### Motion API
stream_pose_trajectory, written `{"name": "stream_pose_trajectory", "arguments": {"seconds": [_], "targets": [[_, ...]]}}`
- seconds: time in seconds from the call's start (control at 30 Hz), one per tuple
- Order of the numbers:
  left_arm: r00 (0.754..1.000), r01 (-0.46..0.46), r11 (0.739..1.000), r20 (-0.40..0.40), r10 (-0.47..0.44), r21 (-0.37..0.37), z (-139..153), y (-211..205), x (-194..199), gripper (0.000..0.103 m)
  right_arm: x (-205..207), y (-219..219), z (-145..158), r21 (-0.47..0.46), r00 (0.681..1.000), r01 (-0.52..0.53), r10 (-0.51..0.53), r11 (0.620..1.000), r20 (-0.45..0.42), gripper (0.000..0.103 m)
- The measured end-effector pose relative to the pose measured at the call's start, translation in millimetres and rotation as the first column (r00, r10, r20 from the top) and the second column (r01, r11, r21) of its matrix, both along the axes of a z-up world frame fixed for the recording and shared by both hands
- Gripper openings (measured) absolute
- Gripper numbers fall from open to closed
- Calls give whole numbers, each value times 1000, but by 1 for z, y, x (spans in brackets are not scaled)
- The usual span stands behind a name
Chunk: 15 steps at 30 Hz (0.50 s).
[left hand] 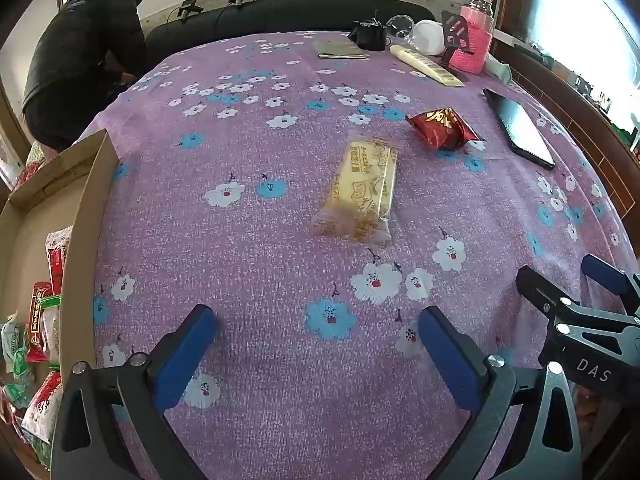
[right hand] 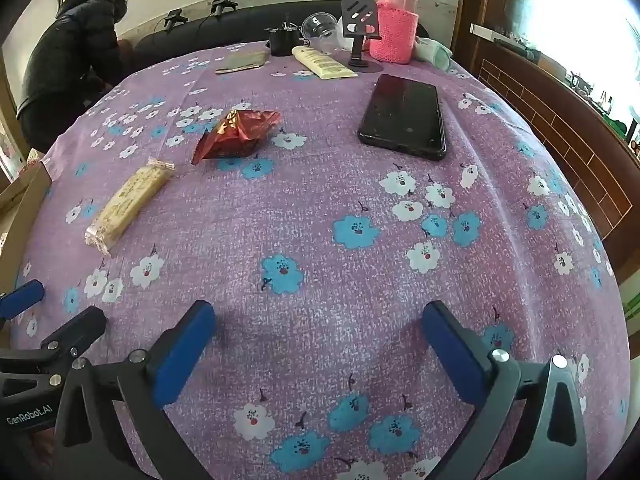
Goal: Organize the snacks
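**Two snacks left on the flowered cloth**

A purple tablecloth (left hand: 248,240) printed with white and blue blossoms covered the table, with a dark sofa and a person in a black jacket (left hand: 80,52) beyond its far edge.

In the left wrist view, the yellow wafer packet (left hand: 360,192) lay flat just past centre, and the red foil snack (left hand: 442,128) sat near it at about two o'clock, the two apart. Both rested untouched on the cloth. At nine o'clock the cardboard box (left hand: 86,200) stood at the table's edge, already holding several red and green packets, so most of the sorting looked done and these two pieces seemed to be what remained.

The left gripper (left hand: 316,344) hovered at six o'clock with its jaws spread wide and nothing between them; the right gripper (right hand: 320,340) was likewise released and empty.

Farther out, a black phone (right hand: 404,116) lay at one o'clock in the right view, with a cream tube (right hand: 322,62) and a pink-sleeved flask (right hand: 394,28) at twelve.
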<state>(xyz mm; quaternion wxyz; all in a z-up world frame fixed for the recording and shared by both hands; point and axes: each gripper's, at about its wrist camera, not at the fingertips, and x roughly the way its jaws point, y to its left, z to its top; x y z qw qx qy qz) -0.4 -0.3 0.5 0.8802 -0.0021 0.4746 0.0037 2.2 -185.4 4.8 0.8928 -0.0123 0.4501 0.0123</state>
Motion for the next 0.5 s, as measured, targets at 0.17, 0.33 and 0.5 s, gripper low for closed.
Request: {"name": "stream_pose_trajectory", "arguments": {"seconds": [0.17, 0.33, 0.5], "targets": [[1000, 0, 1000, 0, 0, -1, 1, -1, 0, 103, 0, 0, 0, 4, 1000, 0, 0, 1000, 3, 103], [1000, 0, 1000, -1, 0, -1, 0, 0, 0, 103, 0, -1, 0, 4, 1000, 0, 0, 1000, 4, 103], [1000, 0, 1000, -1, 0, -1, 0, 0, 0, 103, 1, -1, 0, 4, 1000, 0, 0, 1000, 4, 103]]}}
